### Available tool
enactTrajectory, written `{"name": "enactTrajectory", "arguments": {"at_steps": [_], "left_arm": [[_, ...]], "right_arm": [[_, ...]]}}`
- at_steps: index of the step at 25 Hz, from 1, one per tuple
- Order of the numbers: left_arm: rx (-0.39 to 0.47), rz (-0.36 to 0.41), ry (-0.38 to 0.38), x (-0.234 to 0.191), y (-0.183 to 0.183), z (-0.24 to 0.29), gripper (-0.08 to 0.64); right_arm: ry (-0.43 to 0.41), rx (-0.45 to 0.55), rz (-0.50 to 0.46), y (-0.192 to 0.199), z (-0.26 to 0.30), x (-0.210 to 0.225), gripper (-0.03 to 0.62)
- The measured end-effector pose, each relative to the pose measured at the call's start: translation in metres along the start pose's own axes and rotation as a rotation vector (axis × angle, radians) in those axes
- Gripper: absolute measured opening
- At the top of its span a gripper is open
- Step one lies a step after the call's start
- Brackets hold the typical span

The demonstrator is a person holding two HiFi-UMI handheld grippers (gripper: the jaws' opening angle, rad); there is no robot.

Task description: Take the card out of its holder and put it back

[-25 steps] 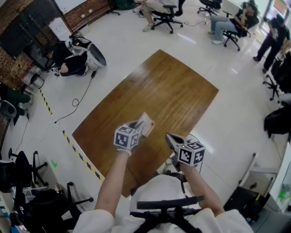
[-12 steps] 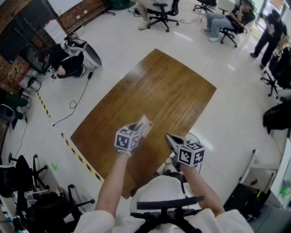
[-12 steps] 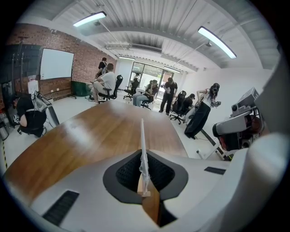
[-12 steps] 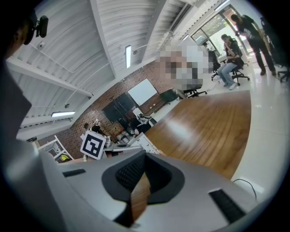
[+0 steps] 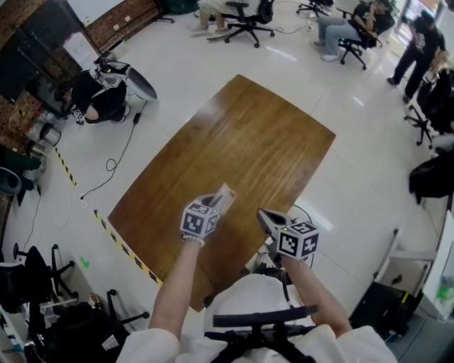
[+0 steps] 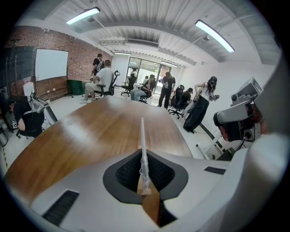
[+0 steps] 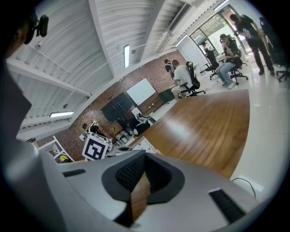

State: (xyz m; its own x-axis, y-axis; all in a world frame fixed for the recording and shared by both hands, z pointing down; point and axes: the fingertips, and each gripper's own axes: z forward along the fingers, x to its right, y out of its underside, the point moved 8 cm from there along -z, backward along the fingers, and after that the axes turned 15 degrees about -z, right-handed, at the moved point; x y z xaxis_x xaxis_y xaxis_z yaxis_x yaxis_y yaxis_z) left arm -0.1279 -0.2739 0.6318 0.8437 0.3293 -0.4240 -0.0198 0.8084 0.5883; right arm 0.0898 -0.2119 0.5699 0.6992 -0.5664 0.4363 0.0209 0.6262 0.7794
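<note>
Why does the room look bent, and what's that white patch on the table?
Head view: ceiling light glares off the wooden table as a pale patch. Left gripper view: the wide-angle lens curves the room, corners go black, the strip lights burn white, the card shows edge-on. Right gripper view: same bending, tilted horizon.

An open-plan office or lab is suggested by the long wooden table (image 6: 104, 131) ahead of the left gripper (image 6: 144, 176), wheeled office chairs (image 5: 245, 17) beyond it, a whiteboard (image 6: 51, 64) on a brick wall (image 6: 78, 61) to its left, and strip lights (image 6: 82, 15) overhead.
</note>
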Motion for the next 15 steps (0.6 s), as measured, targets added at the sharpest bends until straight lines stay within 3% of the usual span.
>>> {"name": "enactTrajectory", "arguments": {"at_steps": [8,10,15], "left_arm": [[0.016,-0.044,0.013,-0.001,0.000,0.001,0.035],[0.053,-0.091,0.027,0.000,-0.003,-0.005,0.110],[0.191,-0.170,0.023,0.008,-0.014,-0.047,0.112]], "right_arm": [[-0.007,-0.004,0.001,0.000,-0.001,0.003,-0.002],[-0.013,-0.004,-0.002,0.000,-0.001,0.003,-0.002],[-0.041,0.012,-0.016,-0.006,-0.006,0.000,-0.002]]}}
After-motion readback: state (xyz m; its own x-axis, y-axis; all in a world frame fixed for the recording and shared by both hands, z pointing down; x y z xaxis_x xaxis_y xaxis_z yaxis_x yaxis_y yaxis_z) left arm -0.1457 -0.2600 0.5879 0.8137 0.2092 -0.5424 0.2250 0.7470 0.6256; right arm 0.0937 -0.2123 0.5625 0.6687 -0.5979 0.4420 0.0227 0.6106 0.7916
